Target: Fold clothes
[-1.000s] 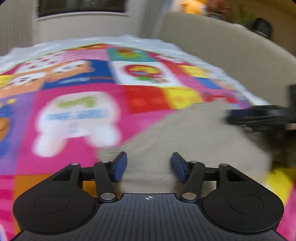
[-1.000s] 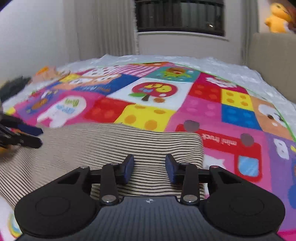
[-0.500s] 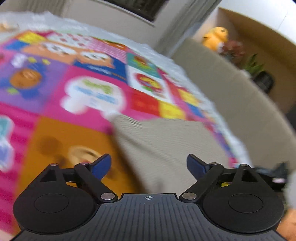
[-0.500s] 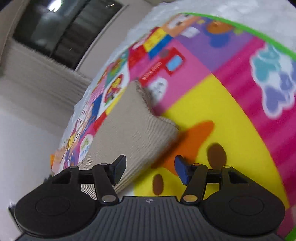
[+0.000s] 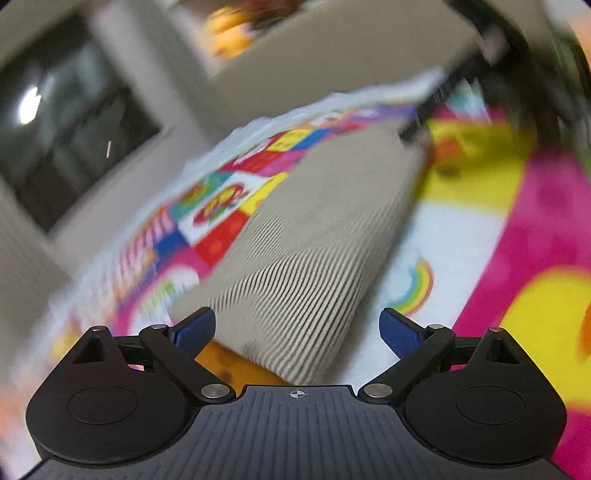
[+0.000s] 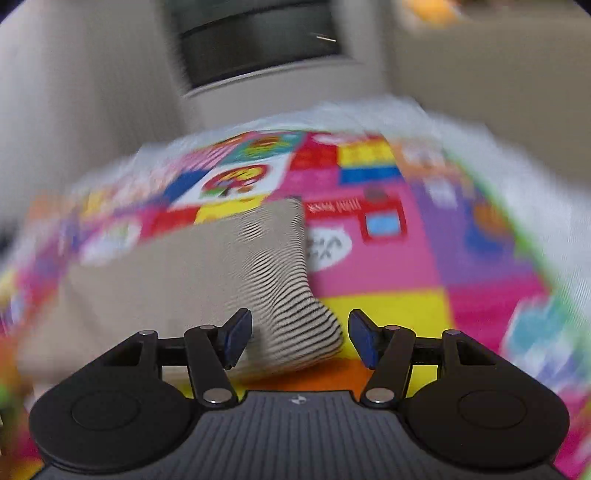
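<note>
A folded beige garment with thin dark stripes point(image 5: 303, 258) lies flat on the colourful play mat point(image 5: 480, 240). My left gripper point(image 5: 297, 328) hovers over its near end, jaws opening wide, with the blue pads point(image 5: 195, 326) clear of the cloth. In the right wrist view the same striped garment point(image 6: 221, 266) stretches away to the left. Its near corner sits between the fingers of my right gripper point(image 6: 299, 334), which is open and does not press on it. A dark blurred shape point(image 5: 424, 122) shows at the garment's far end.
The play mat point(image 6: 406, 258) rests on a white padded cover point(image 6: 369, 110). A beige sofa point(image 5: 332, 55) stands beyond it, with a yellow plush toy point(image 5: 229, 33) on top. A dark window point(image 6: 258, 37) fills the far wall.
Both grippers have opened and pulled back from the striped garment, which now lies loose on the mat. The left wrist view has rolled sharply and swung sideways; the right has swung too.
</note>
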The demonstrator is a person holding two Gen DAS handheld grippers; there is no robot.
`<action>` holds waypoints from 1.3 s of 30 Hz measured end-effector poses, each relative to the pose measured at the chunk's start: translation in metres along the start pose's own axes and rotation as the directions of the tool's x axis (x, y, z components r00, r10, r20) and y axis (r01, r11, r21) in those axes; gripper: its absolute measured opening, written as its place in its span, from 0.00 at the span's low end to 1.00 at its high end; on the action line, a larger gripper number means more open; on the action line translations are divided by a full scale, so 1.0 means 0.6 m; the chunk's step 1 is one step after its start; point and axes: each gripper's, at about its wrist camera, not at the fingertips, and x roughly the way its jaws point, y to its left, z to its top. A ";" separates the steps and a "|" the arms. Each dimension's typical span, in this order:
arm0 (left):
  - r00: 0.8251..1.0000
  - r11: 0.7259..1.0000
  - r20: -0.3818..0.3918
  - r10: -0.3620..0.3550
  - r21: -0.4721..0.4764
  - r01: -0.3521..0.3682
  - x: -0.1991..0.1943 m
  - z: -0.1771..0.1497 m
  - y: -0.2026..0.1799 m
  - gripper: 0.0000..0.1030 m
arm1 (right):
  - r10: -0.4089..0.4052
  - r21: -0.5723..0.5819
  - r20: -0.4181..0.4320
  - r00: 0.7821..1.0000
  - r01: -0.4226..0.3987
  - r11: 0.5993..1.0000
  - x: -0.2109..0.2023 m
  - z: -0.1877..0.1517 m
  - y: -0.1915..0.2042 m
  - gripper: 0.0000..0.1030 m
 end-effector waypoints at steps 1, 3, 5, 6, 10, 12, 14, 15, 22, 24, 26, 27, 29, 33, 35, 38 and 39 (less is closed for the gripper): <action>1.000 0.996 0.005 0.019 0.088 -0.019 0.008 -0.002 -0.014 0.96 | -0.003 -0.120 -0.005 1.000 0.002 0.993 -0.011 0.000 0.013 0.57; 0.999 0.966 0.016 0.045 0.253 -0.048 0.032 -0.010 -0.038 0.96 | -0.021 -0.374 -0.014 1.000 0.014 0.927 -0.024 -0.013 0.042 0.59; 0.998 0.948 0.041 0.040 0.315 -0.051 0.047 -0.016 -0.043 1.00 | -0.049 -0.617 -0.016 0.999 0.029 0.787 -0.028 -0.038 0.075 0.59; 0.999 0.950 0.041 0.031 0.309 -0.042 0.053 -0.015 -0.036 1.00 | -0.063 -0.721 -0.014 0.998 0.034 0.692 -0.029 -0.050 0.092 0.59; 0.999 0.971 0.022 0.028 0.237 -0.032 0.079 -0.018 -0.007 1.00 | -0.080 -0.912 0.087 0.993 0.112 0.395 0.006 -0.092 0.125 0.59; 1.000 0.979 0.022 0.022 0.201 -0.026 0.085 -0.022 0.002 1.00 | -0.069 -0.932 0.169 0.983 0.182 0.314 0.032 -0.097 0.131 0.59; 1.000 0.979 0.028 0.009 0.202 -0.014 0.084 -0.023 0.001 0.89 | -0.069 -0.947 0.217 0.974 0.227 0.227 0.055 -0.099 0.136 0.56; 1.000 0.978 0.027 0.001 0.210 -0.007 0.082 -0.023 -0.001 0.69 | -0.076 -0.955 0.226 0.971 0.236 0.182 0.064 -0.099 0.138 0.47; 1.000 0.987 -0.013 -0.013 0.161 0.015 0.061 -0.016 0.010 0.31 | -0.091 -0.944 0.303 0.949 0.286 -0.163 0.070 -0.119 0.146 0.18; 1.000 0.994 -0.011 -0.010 0.105 0.011 0.039 -0.010 0.025 0.27 | -0.081 -0.934 0.323 0.943 0.304 -0.188 0.039 -0.114 0.150 0.18; 1.000 0.999 0.016 0.009 0.051 -0.009 -0.002 0.000 0.045 0.27 | -0.065 -0.919 0.359 0.931 0.340 -0.201 -0.005 -0.103 0.156 0.18; 0.999 0.999 0.033 0.022 0.026 -0.023 -0.025 0.005 0.056 0.27 | -0.059 -0.912 0.375 0.925 0.356 -0.202 -0.029 -0.096 0.157 0.18; 0.996 0.998 0.069 0.057 0.010 -0.058 -0.075 0.021 0.070 0.24 | -0.046 -0.898 0.406 0.913 0.389 -0.205 -0.086 -0.080 0.162 0.18; 0.975 0.987 0.155 0.157 0.017 -0.162 -0.207 0.042 0.084 0.05 | -0.005 -0.868 0.459 0.888 0.448 -0.213 -0.207 -0.068 0.180 0.18; 0.958 0.976 0.192 0.211 0.005 -0.216 -0.266 0.050 0.092 0.05 | 0.016 -0.859 0.475 0.880 0.467 -0.210 -0.261 -0.065 0.189 0.18; 0.950 0.973 0.212 0.229 -0.054 -0.223 -0.317 0.050 0.105 0.05 | 0.043 -0.859 0.471 0.881 0.469 -0.206 -0.323 -0.089 0.204 0.18; 0.954 0.977 0.216 0.209 -0.082 -0.195 -0.323 0.049 0.106 0.05 | 0.037 -0.862 0.464 0.885 0.461 -0.210 -0.322 -0.092 0.205 0.18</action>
